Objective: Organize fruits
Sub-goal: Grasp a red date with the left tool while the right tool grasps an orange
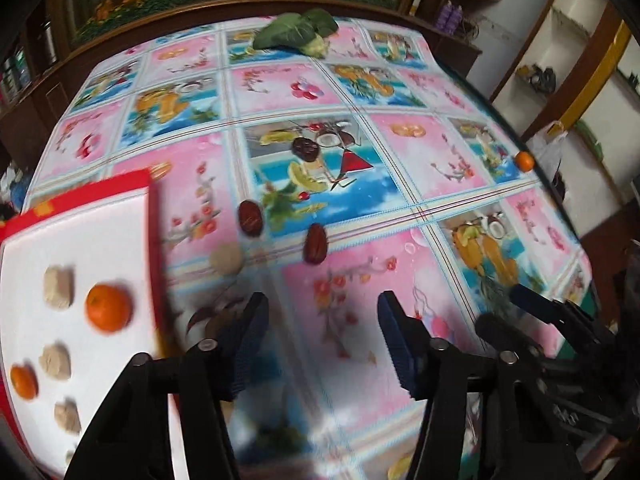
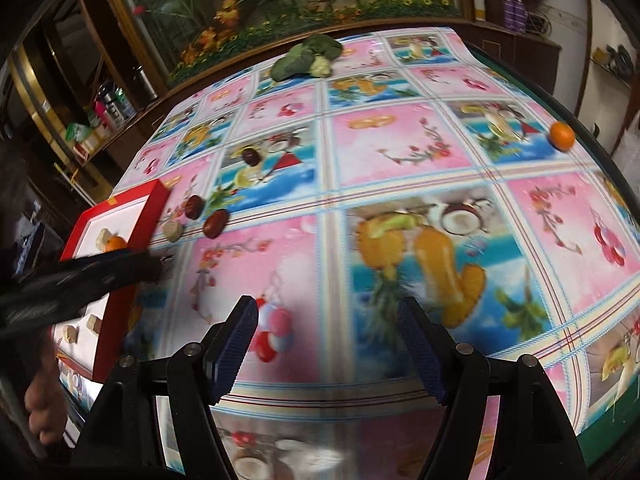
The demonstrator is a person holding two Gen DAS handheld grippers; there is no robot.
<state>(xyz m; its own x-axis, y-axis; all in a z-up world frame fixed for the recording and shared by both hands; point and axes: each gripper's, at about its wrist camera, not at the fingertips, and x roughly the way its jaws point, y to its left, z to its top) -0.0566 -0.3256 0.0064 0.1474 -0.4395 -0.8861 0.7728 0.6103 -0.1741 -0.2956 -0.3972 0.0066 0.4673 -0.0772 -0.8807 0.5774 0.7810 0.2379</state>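
My left gripper (image 1: 322,316) is open and empty above the patterned tablecloth, just right of a red-rimmed white tray (image 1: 156,248). The tray holds two oranges (image 1: 109,307) and several beige lumps (image 1: 59,286). Ahead on the cloth lie a beige lump (image 1: 227,258) and three dark red dates (image 1: 250,217), (image 1: 316,243), (image 1: 305,147). A loose orange (image 1: 524,160) sits near the table's right edge. My right gripper (image 2: 326,320) is open and empty over the near table edge. In its view the tray (image 2: 120,300) and left gripper (image 2: 100,272) are at left, the orange (image 2: 561,135) far right.
A green leafy vegetable with a pale head (image 1: 298,34) lies at the far end of the table, also in the right wrist view (image 2: 306,58). A planter with flowers (image 2: 280,12) runs behind the table. Shelves (image 1: 560,60) stand on the right.
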